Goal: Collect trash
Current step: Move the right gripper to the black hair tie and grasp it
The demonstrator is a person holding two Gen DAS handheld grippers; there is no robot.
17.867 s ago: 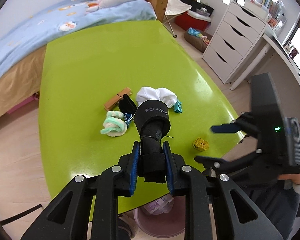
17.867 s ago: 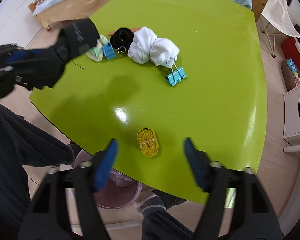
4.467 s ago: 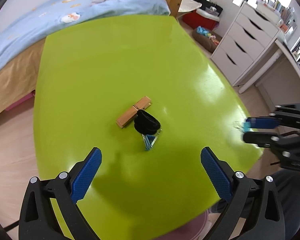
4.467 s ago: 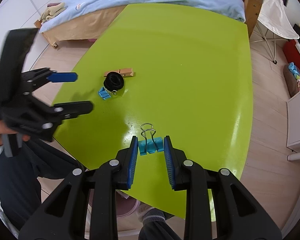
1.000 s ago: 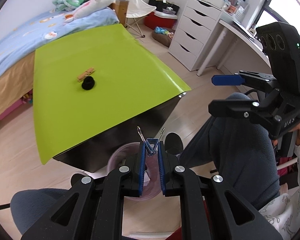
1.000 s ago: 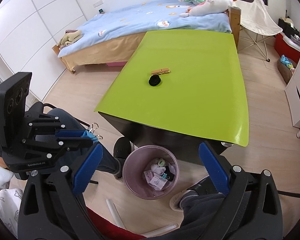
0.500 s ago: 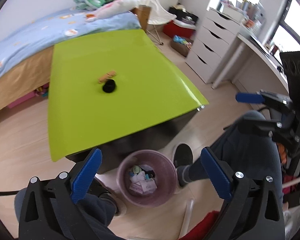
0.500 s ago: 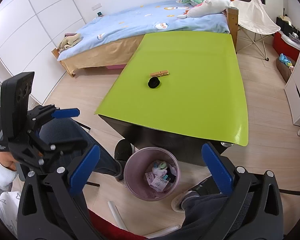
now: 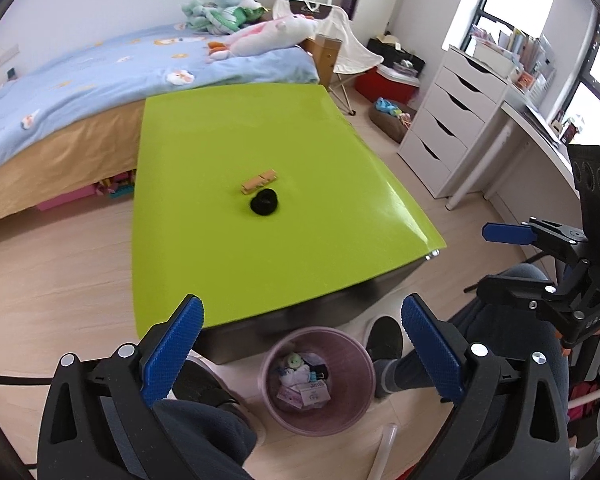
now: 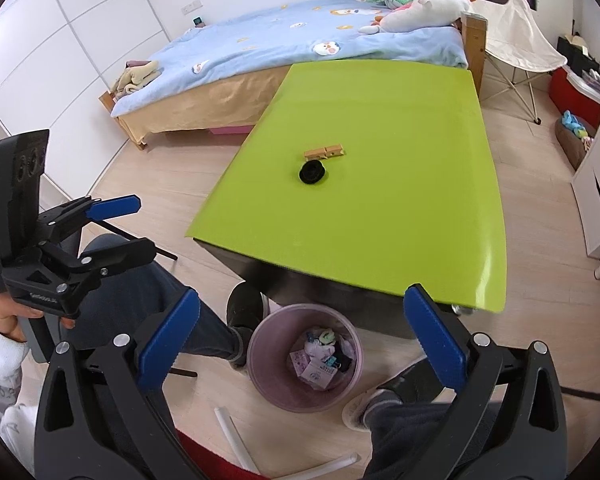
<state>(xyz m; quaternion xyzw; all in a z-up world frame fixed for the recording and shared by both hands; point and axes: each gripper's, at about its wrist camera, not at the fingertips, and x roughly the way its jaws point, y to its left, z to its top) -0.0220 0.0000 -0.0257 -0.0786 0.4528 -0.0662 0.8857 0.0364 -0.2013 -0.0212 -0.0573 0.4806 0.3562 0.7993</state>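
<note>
A pink trash bin (image 9: 317,380) stands on the floor at the near edge of the green table (image 9: 204,248); it holds socks, clips and paper scraps, and also shows in the right wrist view (image 10: 303,358). A black ring-shaped item (image 9: 264,203) and a wooden clothespin (image 9: 258,181) lie mid-table, touching or nearly so; both show in the right wrist view, the black item (image 10: 311,172) and clothespin (image 10: 323,152). My left gripper (image 9: 301,344) is open and empty above the bin. My right gripper (image 10: 300,344) is open and empty, also above the bin.
A bed (image 9: 80,92) with stuffed toys lies behind the table. A white drawer unit (image 9: 455,120) and desk stand to the right. The person's legs and shoes (image 9: 383,340) flank the bin. White tubes (image 10: 236,436) lie on the floor.
One second ago my left gripper was shut on a blue binder clip above the bin; it has opened and the clip is gone from it. Both grippers have lifted slightly.
</note>
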